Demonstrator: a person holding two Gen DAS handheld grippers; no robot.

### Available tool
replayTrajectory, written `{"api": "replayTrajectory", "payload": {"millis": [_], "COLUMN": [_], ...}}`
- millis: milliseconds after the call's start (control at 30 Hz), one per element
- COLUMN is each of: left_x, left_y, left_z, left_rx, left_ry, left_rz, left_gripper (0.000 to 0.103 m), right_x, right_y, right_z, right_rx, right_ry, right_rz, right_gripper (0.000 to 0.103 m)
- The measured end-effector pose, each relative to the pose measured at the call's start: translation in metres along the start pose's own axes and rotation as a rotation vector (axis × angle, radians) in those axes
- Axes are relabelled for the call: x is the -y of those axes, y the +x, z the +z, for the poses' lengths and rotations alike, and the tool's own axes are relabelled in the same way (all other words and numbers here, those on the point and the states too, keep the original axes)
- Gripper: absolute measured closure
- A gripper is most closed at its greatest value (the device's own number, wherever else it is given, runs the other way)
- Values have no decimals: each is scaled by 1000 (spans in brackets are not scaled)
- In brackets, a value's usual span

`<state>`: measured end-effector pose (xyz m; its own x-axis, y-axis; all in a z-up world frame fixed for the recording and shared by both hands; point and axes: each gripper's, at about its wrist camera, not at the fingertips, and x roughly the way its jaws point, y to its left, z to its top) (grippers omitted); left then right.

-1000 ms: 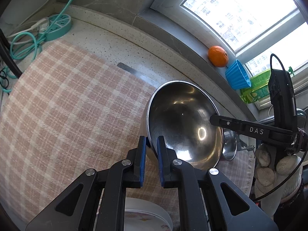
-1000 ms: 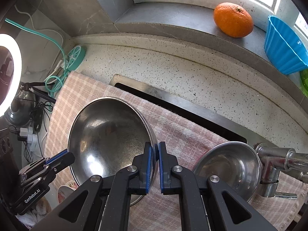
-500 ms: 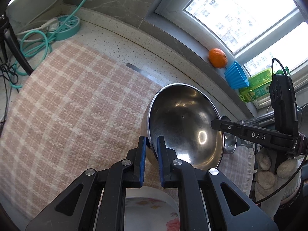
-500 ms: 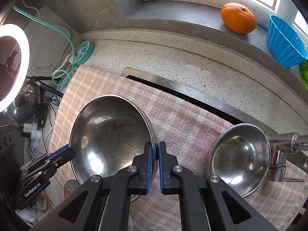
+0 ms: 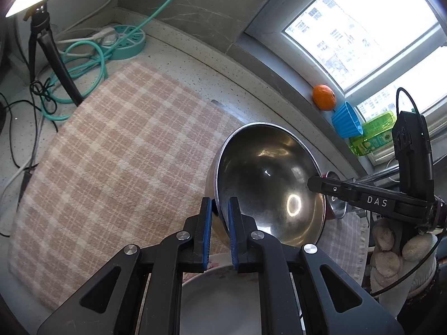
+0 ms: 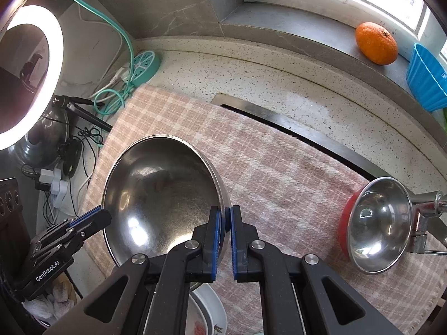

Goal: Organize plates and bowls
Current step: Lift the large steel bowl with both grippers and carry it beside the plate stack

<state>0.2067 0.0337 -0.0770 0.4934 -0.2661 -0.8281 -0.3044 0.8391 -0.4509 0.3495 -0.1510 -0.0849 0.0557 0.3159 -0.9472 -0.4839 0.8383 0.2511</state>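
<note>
One hand-held gripper [image 6: 67, 229] reads "GenRobot.AI", the other [image 5: 313, 180] "DAS".

I look down on a speckled stone counter [image 6: 251, 83] under a checked pink cloth [image 5: 111, 153], with a grey marble wall [image 6: 173, 2] behind and a bright window [image 5: 349, 33] over a grey sill [image 6: 293, 33]. On the sill I see an orange [image 6: 375, 43] beside a blue cup [image 6: 426, 81]. In the corner a lit ring light [image 6: 28, 75] on a tripod [image 5: 53, 58] stands near a teal power hub [image 5: 125, 40] and its looped cable [image 5: 83, 67].
</note>
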Motion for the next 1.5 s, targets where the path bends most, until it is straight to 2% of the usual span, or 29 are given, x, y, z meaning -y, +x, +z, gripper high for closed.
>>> {"api": "replayTrajectory", "payload": {"millis": [967,1500], "left_x": [-106,-150], "left_y": [-55,-74], "left_z": [-14,-45], "left_rx": [28,6], "left_ry": [-88,-138], "left_rz": [45,63], "left_gripper": [94,94], "right_x": [-114,-159], "right_y": [41,68], "right_z": [-15,-38], "right_rx": [-47,-102], "right_ry": [-69,-110], "right_rz": [41,65], "right_gripper": [96,96]}}
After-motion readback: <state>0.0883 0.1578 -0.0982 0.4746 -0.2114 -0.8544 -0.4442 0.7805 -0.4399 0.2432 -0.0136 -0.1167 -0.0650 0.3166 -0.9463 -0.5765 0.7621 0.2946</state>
